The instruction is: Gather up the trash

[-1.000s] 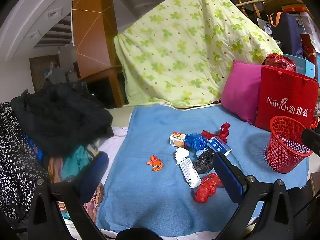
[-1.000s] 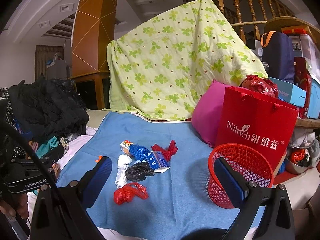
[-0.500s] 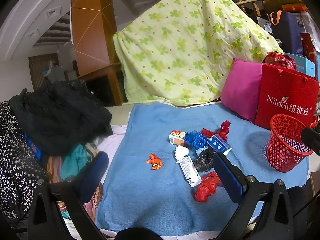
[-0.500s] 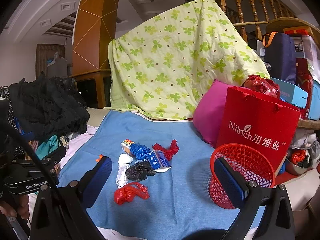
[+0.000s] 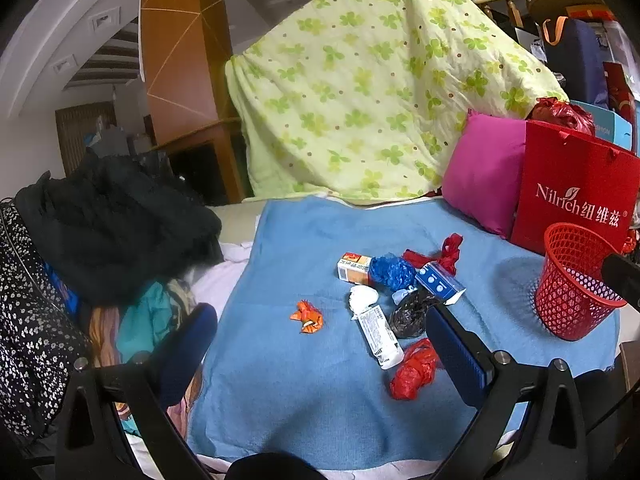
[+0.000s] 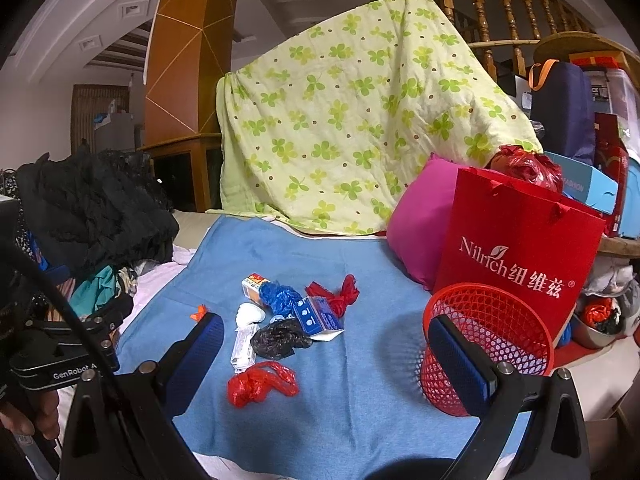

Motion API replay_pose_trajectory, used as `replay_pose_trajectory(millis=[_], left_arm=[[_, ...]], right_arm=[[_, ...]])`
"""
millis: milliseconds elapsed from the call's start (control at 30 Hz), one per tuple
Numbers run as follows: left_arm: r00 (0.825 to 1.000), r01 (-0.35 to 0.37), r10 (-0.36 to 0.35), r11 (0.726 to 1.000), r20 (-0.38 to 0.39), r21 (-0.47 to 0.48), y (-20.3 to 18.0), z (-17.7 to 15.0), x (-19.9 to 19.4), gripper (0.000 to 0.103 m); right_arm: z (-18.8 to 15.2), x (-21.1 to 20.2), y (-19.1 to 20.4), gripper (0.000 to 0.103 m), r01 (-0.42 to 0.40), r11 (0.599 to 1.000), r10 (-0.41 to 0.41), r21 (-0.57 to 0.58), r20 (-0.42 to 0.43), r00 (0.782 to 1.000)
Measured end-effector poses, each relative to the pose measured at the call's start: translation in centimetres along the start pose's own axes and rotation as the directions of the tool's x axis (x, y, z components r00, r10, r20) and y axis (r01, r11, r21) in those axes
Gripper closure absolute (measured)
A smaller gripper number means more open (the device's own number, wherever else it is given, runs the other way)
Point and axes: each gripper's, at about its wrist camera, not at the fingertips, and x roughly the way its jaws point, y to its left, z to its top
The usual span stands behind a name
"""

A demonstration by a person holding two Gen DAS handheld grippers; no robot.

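Both grippers, left (image 5: 320, 344) and right (image 6: 326, 350), released, empty. Trash clustered between fingers: red bag (image 6: 262, 384) touching tube (image 6: 243, 346). Risk: pinching two, or blanket (image 6: 360, 408). Basket (image 6: 488, 344) light, tips if bumped.

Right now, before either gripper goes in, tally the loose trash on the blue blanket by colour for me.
Red crumpled plastic: 2
Blue: 2, a crumpled bag and a small carton
Black bag: 1
White: 2, a wad and a tube
Orange: 2, a wrapper and a small box
Total: 9
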Motion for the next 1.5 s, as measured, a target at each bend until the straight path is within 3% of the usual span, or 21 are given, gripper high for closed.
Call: replay_pose_trajectory(millis=[133, 233, 333, 433, 600, 767, 833, 967, 1033, 1133, 1200, 1233, 1367, 1400, 1500], left_arm=[[1.0, 0.012, -0.012, 1.0, -0.026, -0.005, 0.0, -0.5, 1.4, 0.0], [0.994, 0.059, -0.061, 0.998, -0.087, -0.032, 0.4, -1.6, 3.8, 0.0], [0.981, 0.079, -0.091, 0.994, -0.172, -0.075, 1.0, -3.3, 7.1, 0.0], [0.959, 0.088, -0.114, 0.99, -0.259, -0.111, 1.4, -5.1, 10.3, 0.0], [0.936, 0.12, -0.156, 0.984, -0.316, -0.131, 1.2, -6.7, 13.2, 0.0], [0.901, 0.252, -0.283, 0.958, -0.329, -0.134, -1.3, -6.7, 15.5, 0.002], [0.879, 0.311, -0.332, 0.943, -0.342, -0.119, -2.9, -6.8, 16.6, 0.012], [0.825, 0.417, -0.416, 0.905, -0.382, -0.084, -6.1, -7.4, 18.7, 0.024], [0.797, 0.446, -0.438, 0.891, -0.416, -0.083, -7.3, -7.8, 19.7, 0.036], [0.757, 0.472, -0.462, 0.876, -0.462, -0.103, -8.4, -8.6, 21.0, 0.055], [0.761, 0.471, -0.459, 0.877, -0.458, -0.096, -8.8, -8.8, 21.0, 0.057], [0.762, 0.476, -0.462, 0.875, -0.454, -0.09, -9.0, -8.8, 20.9, 0.06], [0.766, 0.477, -0.47, 0.873, -0.44, -0.103, -9.1, -8.8, 20.3, 0.066], [0.768, 0.477, -0.469, 0.873, -0.436, -0.1, -9.1, -8.8, 20.1, 0.07], [0.778, 0.469, -0.454, 0.879, -0.434, -0.08, -9.2, -8.8, 19.5, 0.072]], right_arm=[[0.0, 1.3, 0.1, 0.0, -0.016, 1.0, 0.016, -0.007, -0.012, 1.0], [0.0, 3.4, 0.3, 0.0, -0.068, 0.998, 0.067, -0.017, -0.026, 0.997], [-0.3, 7.2, 0.2, 0.0, -0.134, 0.991, 0.132, -0.019, -0.058, 0.989], [-0.8, 12.5, 0.0, 0.0, -0.148, 0.988, 0.145, -0.037, -0.091, 0.985], [-2.6, 22.1, -2.2, 0.003, -0.177, 0.978, 0.199, 0.11, -0.237, 0.951], [-3.9, 29.1, -4.8, 0.016, -0.196, 0.942, 0.279, 0.273, -0.311, 0.909], [-4.2, 31.2, -5.5, 0.016, -0.205, 0.921, 0.314, 0.331, -0.32, 0.894], [-4.6, 35.2, -6.6, 0.016, -0.228, 0.886, 0.372, 0.404, -0.327, 0.869], [-4.9, 36.8, -6.6, 0.016, -0.231, 0.877, 0.392, 0.421, -0.352, 0.85], [-5.7, 38.9, -6.1, 0.016, -0.234, 0.86, 0.434, 0.454, -0.407, 0.804], [-6.2, 39.7, -5.7, 0.016, -0.224, 0.868, 0.427, 0.443, -0.437, 0.791], [-6.4, 39.9, -5.3, 0.02, -0.22, 0.877, 0.417, 0.427, -0.452, 0.788], [-6.5, 39.4, -4.8, 0.067, -0.248, 0.875, 0.435, 0.416, -0.451, 0.779], [-6.3, 39.1, -4.8, 0.073, -0.252, 0.876, 0.434, 0.411, -0.446, 0.782], [-6.1, 38.2, -5.1, 0.078, -0.279, 0.871, 0.453, 0.404, -0.44, 0.775]])
